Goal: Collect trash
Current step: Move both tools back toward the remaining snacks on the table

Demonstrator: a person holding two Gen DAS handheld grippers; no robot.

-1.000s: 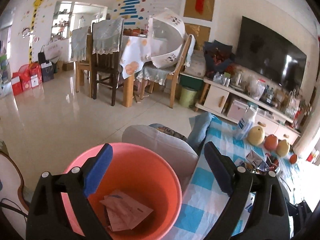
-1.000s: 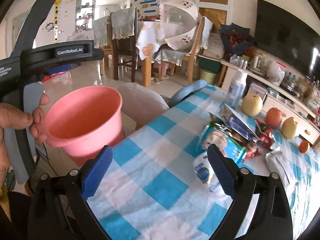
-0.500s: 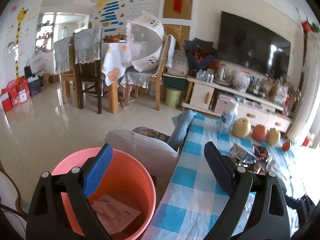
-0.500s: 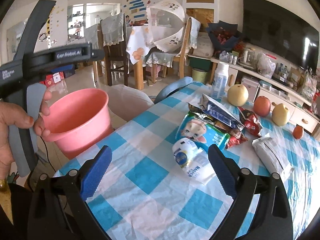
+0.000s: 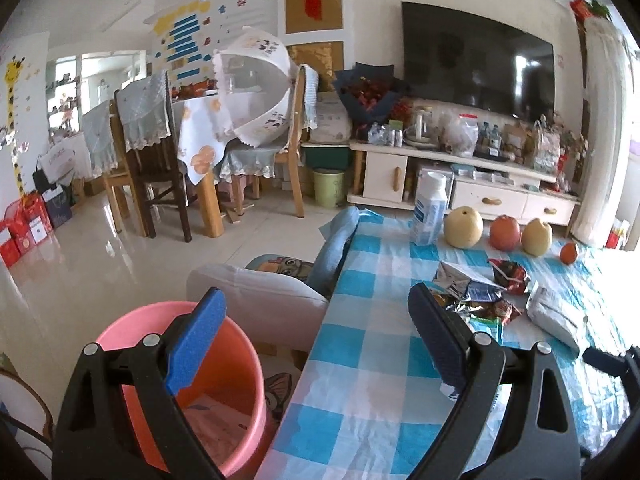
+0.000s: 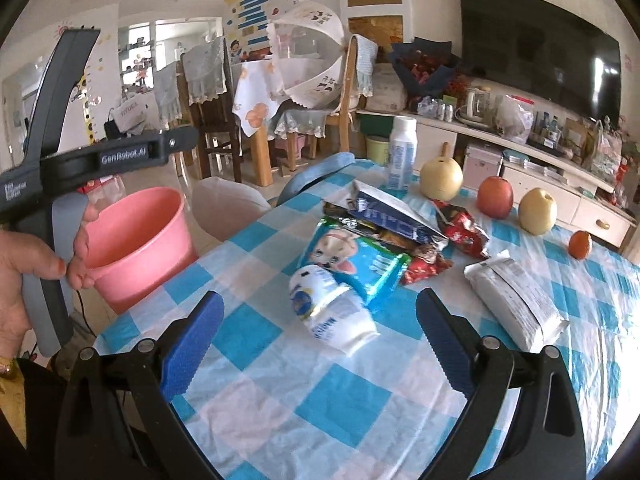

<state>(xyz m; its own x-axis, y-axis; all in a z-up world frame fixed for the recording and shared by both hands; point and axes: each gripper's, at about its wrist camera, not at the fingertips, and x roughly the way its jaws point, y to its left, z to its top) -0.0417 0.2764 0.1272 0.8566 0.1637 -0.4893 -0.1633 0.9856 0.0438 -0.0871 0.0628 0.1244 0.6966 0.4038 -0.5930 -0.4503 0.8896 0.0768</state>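
Right gripper (image 6: 318, 332) advanced toward one cup (image 6: 334, 312); four fruits, one bucket (image 6: 138, 240).

The checked tablecloth (image 6: 280, 400) lies bare in front of the right gripper (image 6: 320, 340) up to a tipped white cup (image 6: 336, 312). Behind the cup, wrappers (image 6: 384, 232) crowd the middle. A white packet (image 6: 516, 300) blocks the right side. Fruit (image 6: 496, 196) and a bottle (image 6: 402, 152) line the far edge.
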